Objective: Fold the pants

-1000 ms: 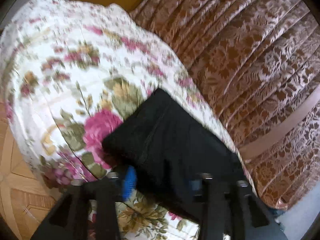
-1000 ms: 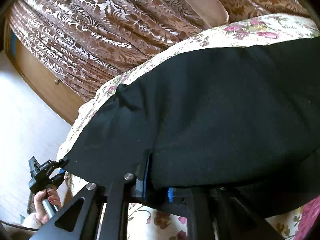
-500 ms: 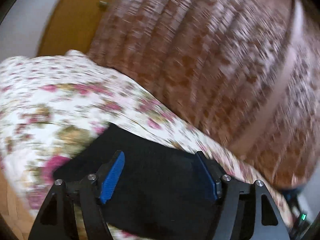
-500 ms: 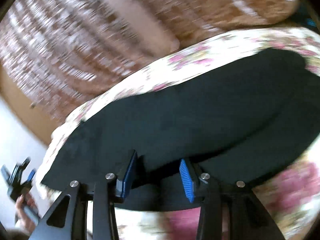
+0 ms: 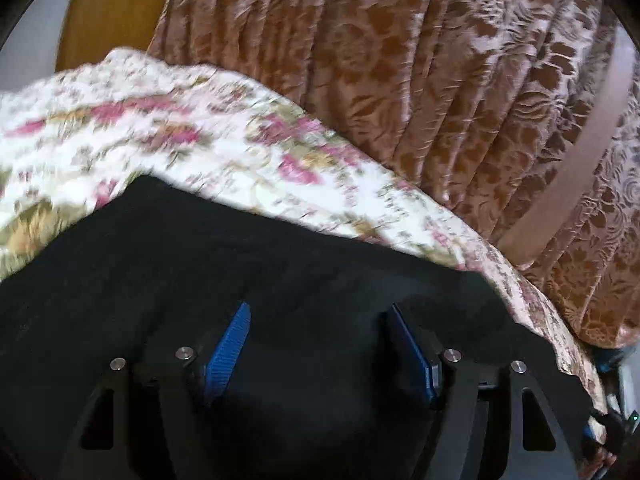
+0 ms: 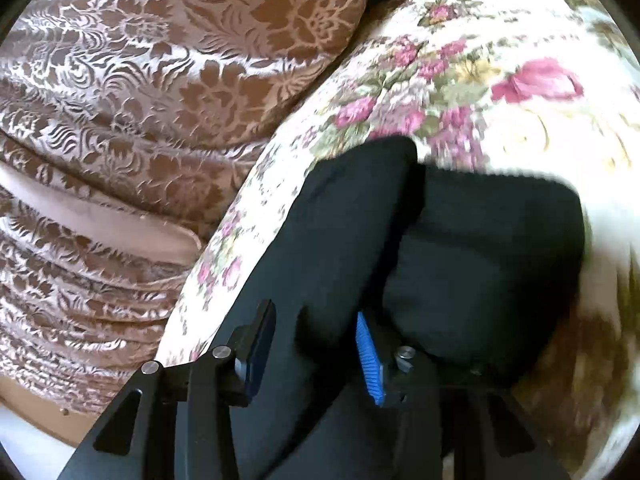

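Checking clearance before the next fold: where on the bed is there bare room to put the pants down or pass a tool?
Bare floral bedspread lies beyond the black pants, up to the brown curtain. In the right wrist view, more free bedspread sits past the folded end. It is crowded near both tools, where the pants cover the bed.

— What do I count from here?
— One pair of black fabric pants, one white floral-print bedspread, one brown damask curtain in the upper frame.
— And my tools?
— Two: left black gripper and right black gripper, each with two blue-padded fingers.
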`<state>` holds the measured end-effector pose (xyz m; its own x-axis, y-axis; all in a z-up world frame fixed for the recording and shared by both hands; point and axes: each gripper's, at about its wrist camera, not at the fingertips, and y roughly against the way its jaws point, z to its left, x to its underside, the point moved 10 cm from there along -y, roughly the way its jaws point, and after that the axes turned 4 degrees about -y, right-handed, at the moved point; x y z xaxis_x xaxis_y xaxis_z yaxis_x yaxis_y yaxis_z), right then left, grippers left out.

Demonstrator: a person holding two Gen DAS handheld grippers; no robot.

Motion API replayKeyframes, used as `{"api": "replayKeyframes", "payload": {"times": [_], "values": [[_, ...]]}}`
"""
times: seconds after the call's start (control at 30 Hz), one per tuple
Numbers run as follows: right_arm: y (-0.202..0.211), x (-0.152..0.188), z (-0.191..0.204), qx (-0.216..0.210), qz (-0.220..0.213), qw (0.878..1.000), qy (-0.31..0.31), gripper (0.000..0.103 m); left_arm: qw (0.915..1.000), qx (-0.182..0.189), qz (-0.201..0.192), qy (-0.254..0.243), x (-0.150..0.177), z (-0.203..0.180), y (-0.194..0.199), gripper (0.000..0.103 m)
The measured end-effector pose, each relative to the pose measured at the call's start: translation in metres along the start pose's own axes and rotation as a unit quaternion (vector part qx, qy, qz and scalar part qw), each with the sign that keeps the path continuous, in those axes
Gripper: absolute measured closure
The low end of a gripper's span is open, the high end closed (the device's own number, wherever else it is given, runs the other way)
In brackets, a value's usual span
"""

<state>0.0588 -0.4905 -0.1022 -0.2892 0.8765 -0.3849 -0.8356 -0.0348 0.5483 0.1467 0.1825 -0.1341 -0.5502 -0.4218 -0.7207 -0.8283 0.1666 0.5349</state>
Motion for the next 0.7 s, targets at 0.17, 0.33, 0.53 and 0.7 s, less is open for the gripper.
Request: {"api": "replayKeyframes", "payload": {"times": [0.17, 0.33, 0.53, 0.7], "values": [[-0.020, -0.013, -0.004, 0.017, -0.005, 1.000, -0.008, 0.089, 0.9991, 0.034, -0.024, 0.009, 0.001, 0.003, 0.007, 0.032], [-0.007, -0.013, 0.005, 0.014, -0.029, 0.999, 0.029, 0.096, 0.9988, 0.038, -0.030, -0.001, 0.003, 0.000, 0.009, 0.030], [0.040, -0.010, 0.008, 0.021, -0.057, 0.997, 0.048, 0.096, 0.9985, 0.044, -0.032, 0.000, 0.001, 0.000, 0.008, 0.030], [0.066, 0.002, -0.013, 0.055, -0.056, 0.995, 0.067, 0.096, 0.9984, 0.046, -0.033, -0.001, 0.001, -0.001, 0.009, 0.029]]}}
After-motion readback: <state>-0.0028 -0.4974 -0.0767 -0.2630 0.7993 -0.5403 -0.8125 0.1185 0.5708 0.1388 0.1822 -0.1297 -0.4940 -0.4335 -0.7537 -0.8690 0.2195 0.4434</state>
